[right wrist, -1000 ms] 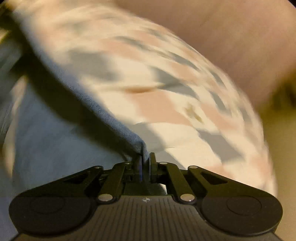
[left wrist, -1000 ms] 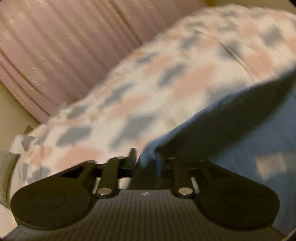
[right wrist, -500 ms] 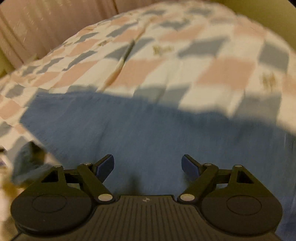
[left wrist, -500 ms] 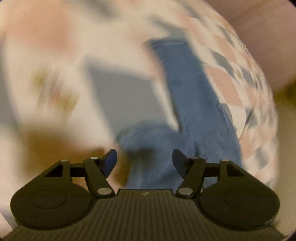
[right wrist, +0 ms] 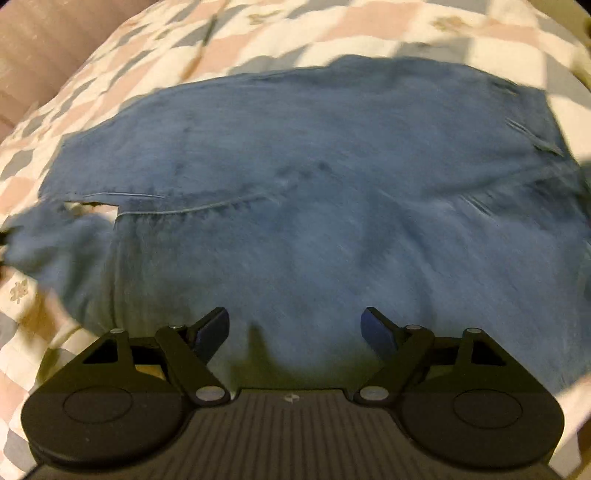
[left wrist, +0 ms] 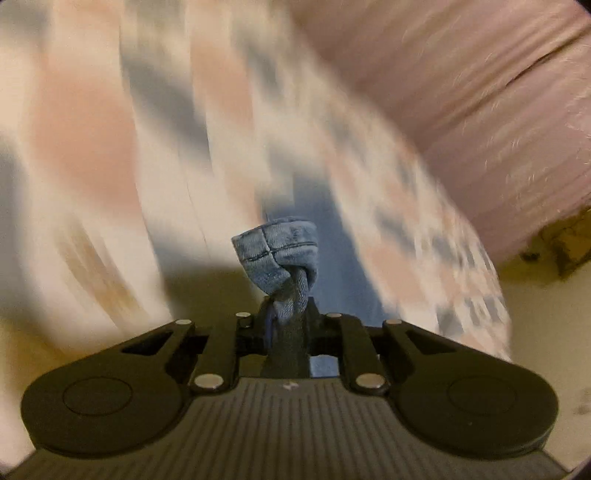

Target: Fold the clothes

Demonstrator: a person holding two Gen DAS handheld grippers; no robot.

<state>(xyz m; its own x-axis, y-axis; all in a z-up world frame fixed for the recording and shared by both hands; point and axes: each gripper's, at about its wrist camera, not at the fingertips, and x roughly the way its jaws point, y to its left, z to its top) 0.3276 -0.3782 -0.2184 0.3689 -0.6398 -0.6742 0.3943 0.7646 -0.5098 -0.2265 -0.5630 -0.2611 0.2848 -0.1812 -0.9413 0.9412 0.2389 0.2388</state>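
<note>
Blue denim garment [right wrist: 314,177] spread flat across the checked pink, grey and cream bedspread [right wrist: 258,33], filling most of the right wrist view. Left black two-finger gripper [left wrist: 286,314] clamped tight on a bunched, stitched hem of that denim [left wrist: 277,251], lifted clear above the blurred bedspread [left wrist: 92,122]. Right black gripper [right wrist: 295,328] gaping wide, blue-padded fingertips [right wrist: 212,326] well apart, holding nothing, hovering at the near edge of the cloth. Pink curtain [left wrist: 480,110] behind.
</note>
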